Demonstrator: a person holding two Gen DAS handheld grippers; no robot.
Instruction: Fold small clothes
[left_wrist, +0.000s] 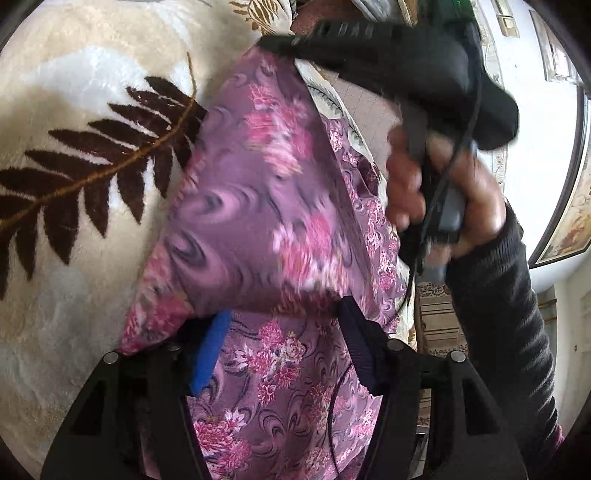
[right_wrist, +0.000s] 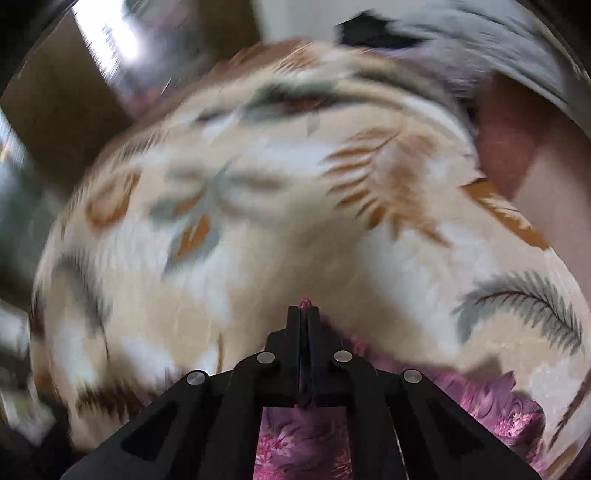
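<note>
Left gripper (left_wrist: 282, 343) stands part open over the purple floral garment (left_wrist: 258, 206), its pads astride the cloth but apparently not pinching; right gripper (right_wrist: 303, 314) is clamped tight on a corner of that garment, lifting a flap above the rest; the fold looks begun, not laid down or smoothed; underneath lies a cream leaf-patterned blanket (left_wrist: 74, 110); beyond, a white wall with a framed picture (left_wrist: 569, 221).

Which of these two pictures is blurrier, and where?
Right wrist view: heavy motion smear across the leaf-pattern blanket, only the right gripper is sharp. Left wrist view: blanket crisp, lifted purple floral cloth and the hand blurred.
</note>
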